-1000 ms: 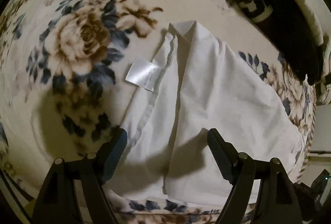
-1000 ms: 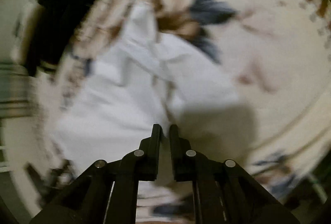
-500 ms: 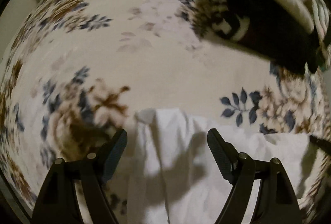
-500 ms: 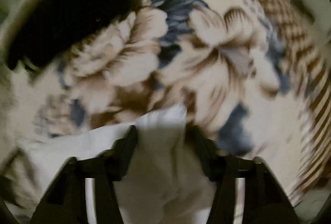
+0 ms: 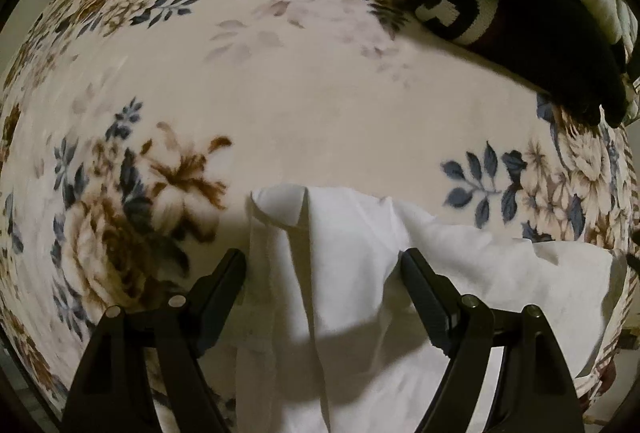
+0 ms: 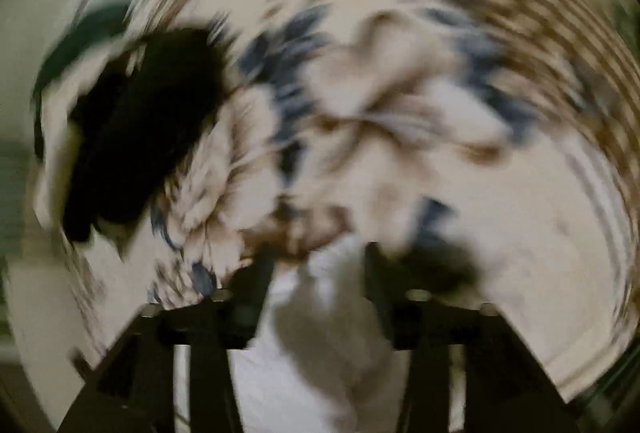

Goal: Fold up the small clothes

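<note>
My white folded cotton garment (image 5: 360,297) lies on the cream floral fleece blanket (image 5: 304,105), long axis running toward the dark striped clothes pile (image 5: 516,13), folded corner pointing that way. Bare blanket lies between them. Left claw (image 5: 324,269) is released, straddling the garment. Right claw (image 6: 320,265), blurred, has just been opening, released, white cloth between its fingers.

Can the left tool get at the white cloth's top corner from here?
Probably yes. The left tool hangs open right over the white cloth, and its folded top corner lies bare on the blanket just ahead, with nothing over it.
</note>
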`<action>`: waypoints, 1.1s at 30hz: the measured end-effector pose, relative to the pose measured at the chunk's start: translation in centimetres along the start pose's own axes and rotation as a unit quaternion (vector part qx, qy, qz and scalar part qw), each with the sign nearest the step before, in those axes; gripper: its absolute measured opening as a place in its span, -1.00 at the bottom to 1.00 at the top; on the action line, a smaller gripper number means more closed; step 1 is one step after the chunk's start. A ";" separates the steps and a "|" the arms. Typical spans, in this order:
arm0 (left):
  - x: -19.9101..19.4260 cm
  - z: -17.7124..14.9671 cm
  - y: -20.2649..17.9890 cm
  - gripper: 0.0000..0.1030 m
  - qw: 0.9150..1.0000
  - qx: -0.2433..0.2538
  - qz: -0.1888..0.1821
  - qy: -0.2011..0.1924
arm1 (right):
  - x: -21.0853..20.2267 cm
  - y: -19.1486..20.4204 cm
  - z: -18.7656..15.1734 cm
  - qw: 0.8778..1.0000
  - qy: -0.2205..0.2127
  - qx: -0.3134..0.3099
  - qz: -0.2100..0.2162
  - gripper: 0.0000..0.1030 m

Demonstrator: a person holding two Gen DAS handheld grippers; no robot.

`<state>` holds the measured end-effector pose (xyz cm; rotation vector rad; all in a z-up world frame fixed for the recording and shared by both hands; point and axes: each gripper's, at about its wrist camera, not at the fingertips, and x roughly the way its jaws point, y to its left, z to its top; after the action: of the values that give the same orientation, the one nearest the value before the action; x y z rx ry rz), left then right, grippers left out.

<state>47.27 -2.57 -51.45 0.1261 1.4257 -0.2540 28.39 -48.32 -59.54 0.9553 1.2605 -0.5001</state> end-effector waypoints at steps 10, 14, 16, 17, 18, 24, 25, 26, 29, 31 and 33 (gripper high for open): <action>0.7 1.1 -0.6 0.53 1.000 0.013 -0.003 0.003 | -0.8 -1.1 0.4 0.999 0.002 0.029 -0.012 -0.91; 1.2 1.0 -0.3 0.54 1.000 0.008 -0.012 0.005 | -1.7 -7.5 -0.4 0.965 0.008 0.231 0.127 -0.92; 1.4 0.9 -0.1 0.53 1.000 0.007 -0.013 0.005 | -0.2 -10.1 -1.3 0.928 0.028 0.329 0.170 -0.92; 1.4 0.9 0.0 0.53 1.000 0.006 -0.013 0.006 | 0.1 -10.9 -1.5 0.917 0.029 0.362 0.167 -0.91; 1.3 0.9 0.2 0.53 1.000 0.004 -0.014 0.007 | -0.1 -11.6 -1.3 0.921 0.018 0.365 0.138 -0.89; -1.0 1.1 2.2 0.53 0.999 -0.024 -0.023 -0.011 | -2.9 -7.8 -0.7 0.976 -0.014 0.200 0.090 -0.01; -1.6 1.1 2.7 0.53 0.999 -0.032 -0.024 -0.018 | -2.9 -6.7 -0.9 0.979 -0.003 0.172 0.107 -0.01; -2.2 0.9 3.2 0.53 0.998 -0.042 -0.026 -0.025 | -2.4 -5.5 -1.4 0.982 0.021 0.143 0.123 -0.01; -3.6 0.4 5.1 0.53 0.996 -0.076 -0.022 -0.037 | -0.3 -2.3 -2.8 0.985 0.080 0.068 0.135 -0.01; -4.1 -0.3 6.4 0.53 0.994 -0.097 -0.014 -0.040 | 1.3 -1.8 -2.7 0.995 0.082 0.050 0.023 -0.01; -4.0 -1.1 7.1 0.53 0.993 -0.110 -0.012 -0.034 | 1.7 -2.6 -2.3 0.996 0.058 0.059 -0.036 -0.01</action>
<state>47.48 4.96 -48.13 -0.0803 1.3777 -0.1185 25.55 -47.52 -62.04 1.0541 1.3856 -0.5873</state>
